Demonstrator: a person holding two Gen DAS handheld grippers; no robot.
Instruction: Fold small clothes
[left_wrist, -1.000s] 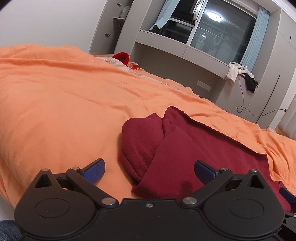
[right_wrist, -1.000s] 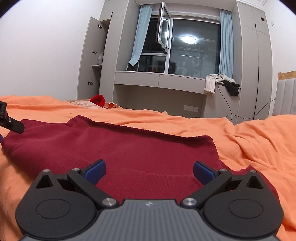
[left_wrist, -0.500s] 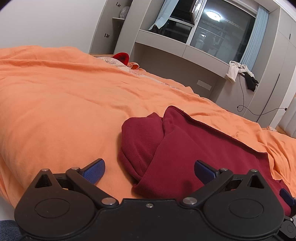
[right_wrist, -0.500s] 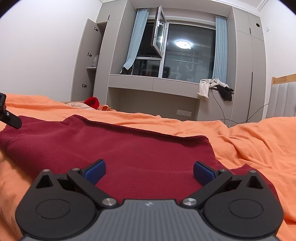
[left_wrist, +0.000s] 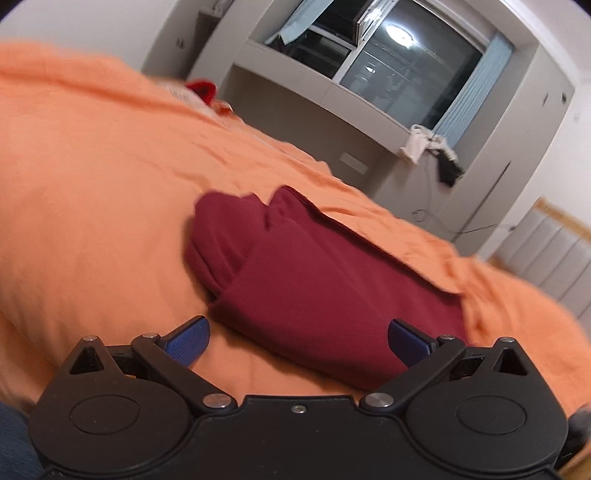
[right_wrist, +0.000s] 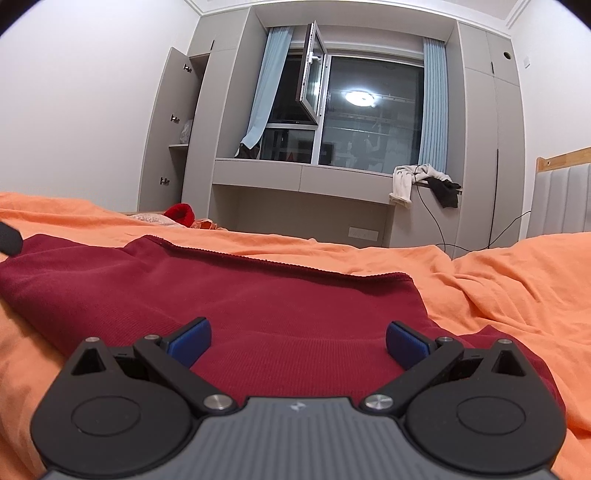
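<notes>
Your left gripper (left_wrist: 298, 338) hangs with its blue-padded jaws spread wide and holding nothing, just above the near folded edge of the dark red knit garment (left_wrist: 314, 280), which lies on the orange bedsheet (left_wrist: 92, 192). Your right gripper (right_wrist: 298, 338) is likewise wide apart and holds nothing, low over the same dark red knit garment (right_wrist: 258, 299) spread flat on the orange bedsheet (right_wrist: 517, 280).

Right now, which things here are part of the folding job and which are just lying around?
For the job:
- dark red garment
- left gripper, open
- right gripper, open

Just lying about:
- orange bedcover
- red item
- white cloth and black cloth
</notes>
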